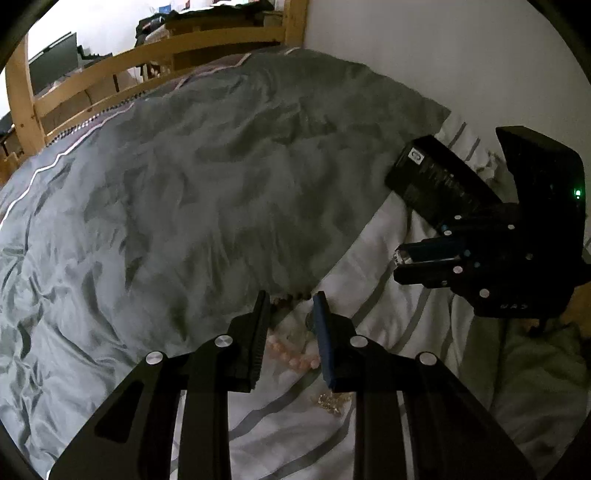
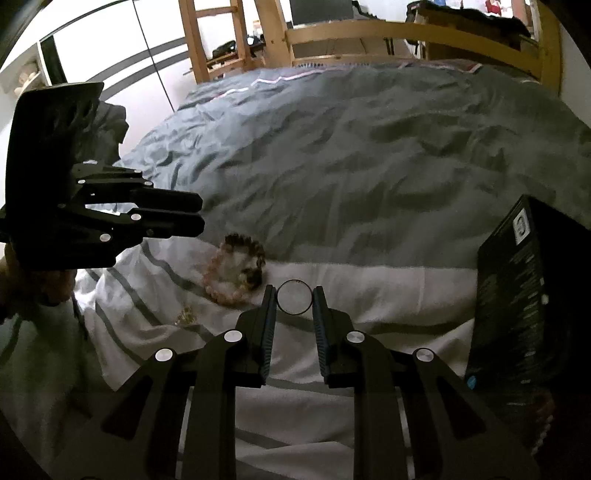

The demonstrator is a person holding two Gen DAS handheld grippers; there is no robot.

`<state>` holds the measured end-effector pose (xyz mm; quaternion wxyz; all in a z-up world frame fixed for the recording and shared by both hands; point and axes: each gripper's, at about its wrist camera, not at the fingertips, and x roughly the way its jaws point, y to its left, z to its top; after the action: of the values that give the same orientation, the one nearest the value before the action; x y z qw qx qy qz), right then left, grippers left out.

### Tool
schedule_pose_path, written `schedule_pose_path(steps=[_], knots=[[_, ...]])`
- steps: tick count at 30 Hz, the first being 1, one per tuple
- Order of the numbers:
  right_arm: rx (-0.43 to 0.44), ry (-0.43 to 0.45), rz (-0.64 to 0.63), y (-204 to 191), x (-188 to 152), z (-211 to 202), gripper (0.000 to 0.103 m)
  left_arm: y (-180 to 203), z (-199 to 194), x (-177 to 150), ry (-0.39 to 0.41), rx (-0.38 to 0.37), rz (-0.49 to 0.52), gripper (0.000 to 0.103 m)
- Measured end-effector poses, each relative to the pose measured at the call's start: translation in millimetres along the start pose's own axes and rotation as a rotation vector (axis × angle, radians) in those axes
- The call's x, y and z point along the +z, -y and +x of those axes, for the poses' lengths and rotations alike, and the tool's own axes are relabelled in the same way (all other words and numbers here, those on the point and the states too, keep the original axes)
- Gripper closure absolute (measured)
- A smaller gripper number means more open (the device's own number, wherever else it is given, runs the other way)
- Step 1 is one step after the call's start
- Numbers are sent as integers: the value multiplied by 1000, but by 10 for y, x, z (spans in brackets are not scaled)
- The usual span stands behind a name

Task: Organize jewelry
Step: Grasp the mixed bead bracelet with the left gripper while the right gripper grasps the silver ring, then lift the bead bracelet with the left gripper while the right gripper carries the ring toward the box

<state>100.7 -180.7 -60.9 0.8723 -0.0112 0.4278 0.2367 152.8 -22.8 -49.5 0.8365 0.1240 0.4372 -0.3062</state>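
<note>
Both wrist views look down on a bed. The landmark is the white striped sheet (image 2: 369, 291), a pale band across the near part of the mattress; beyond its far edge lies a wide, rumpled grey duvet (image 2: 351, 166) reaching to the wooden bed frame (image 2: 369, 31), bare of objects.

Right gripper (image 2: 294, 297): its two fingers are drawn in and clamped on a thin dark ring (image 2: 294, 281), pressing its opposite sides; the ring is held above the sheet, just short of the sheet's far edge. In the left wrist view the same gripper (image 1: 400, 266) appears side-on over the sheet's right part, jaws nearly together.

Left gripper (image 1: 290, 306): its jaws are narrowed with a gap between them. Dark beads show at the fingertips, but whether the pads press on them cannot be told. In the right wrist view this gripper (image 2: 201, 216) hangs above the sheet's left part, fingers close together, with a hand (image 2: 48, 280) below its body.

On the sheet, at its far edge and touching the duvet's border, rests a cluster of beaded bracelets (image 2: 236, 269), pink and brown. Nearer than these on the sheet lies a small gold chain (image 2: 186, 315). A black box (image 2: 524, 295) stands at the sheet's right edge, tilted. Between the bracelets and the box the sheet is open.
</note>
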Motion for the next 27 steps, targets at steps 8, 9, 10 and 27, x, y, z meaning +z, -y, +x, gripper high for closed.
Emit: schedule_pose_path(steps=[8,9,10,27], knots=[[-20,32,-1,11,7,-183,83,135,274,-82,-83,53,55,20],[-22,35,1,12,5,-196,83,158,314,-94,-79,83,64,11],[-21,37,5,14,5,-206,83,188,366,-104,-82,105,81,11],[-60,114,57,182,10,-570,83,141,420,-154,-125,62,10,94]])
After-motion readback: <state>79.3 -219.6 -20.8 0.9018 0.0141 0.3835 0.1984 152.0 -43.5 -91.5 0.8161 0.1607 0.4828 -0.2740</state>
